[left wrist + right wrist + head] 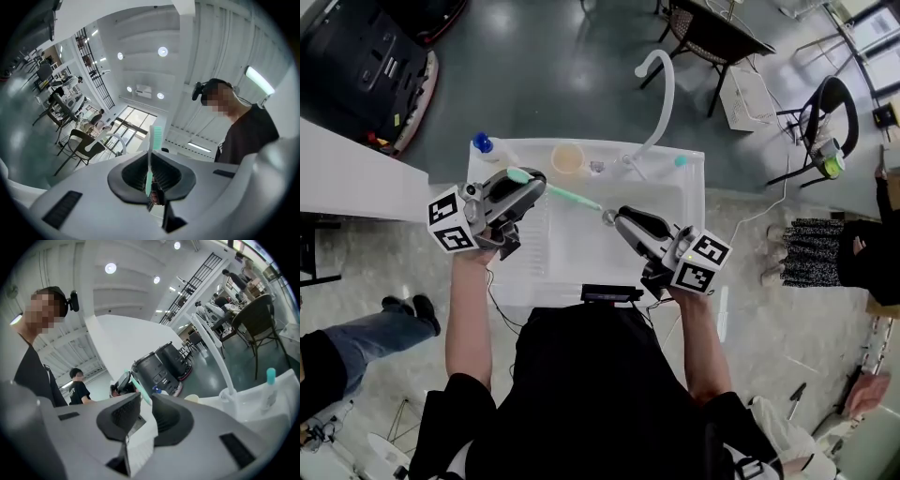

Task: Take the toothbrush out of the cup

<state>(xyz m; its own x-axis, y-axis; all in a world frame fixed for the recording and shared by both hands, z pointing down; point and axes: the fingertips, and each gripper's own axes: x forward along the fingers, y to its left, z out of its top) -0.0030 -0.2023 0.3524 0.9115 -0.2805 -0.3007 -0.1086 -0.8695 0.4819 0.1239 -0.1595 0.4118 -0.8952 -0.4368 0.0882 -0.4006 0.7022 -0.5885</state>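
Note:
A teal toothbrush (pixel 572 197) is held level above the white sink (pixel 684 187), with my left gripper (pixel 536 184) shut on it. In the left gripper view the toothbrush (pixel 150 164) stands clamped between the pads, its bristle head rising above them. Its far end reaches the tips of my right gripper (pixel 614 217). In the right gripper view that gripper (pixel 145 411) shows a gap between its jaws, and the toothbrush (pixel 140 387) slants across it without touching the pads. A beige cup (pixel 567 159) stands on the sink's back ledge, apart from both grippers.
A curved white tap hose (pixel 661 94) rises behind the sink. A blue-capped bottle (pixel 484 143) and a teal-capped tube (pixel 681 160) sit on the back ledge. A white counter (pixel 347 178) lies at left and a black chair (pixel 825 112) at far right. People stand on both sides.

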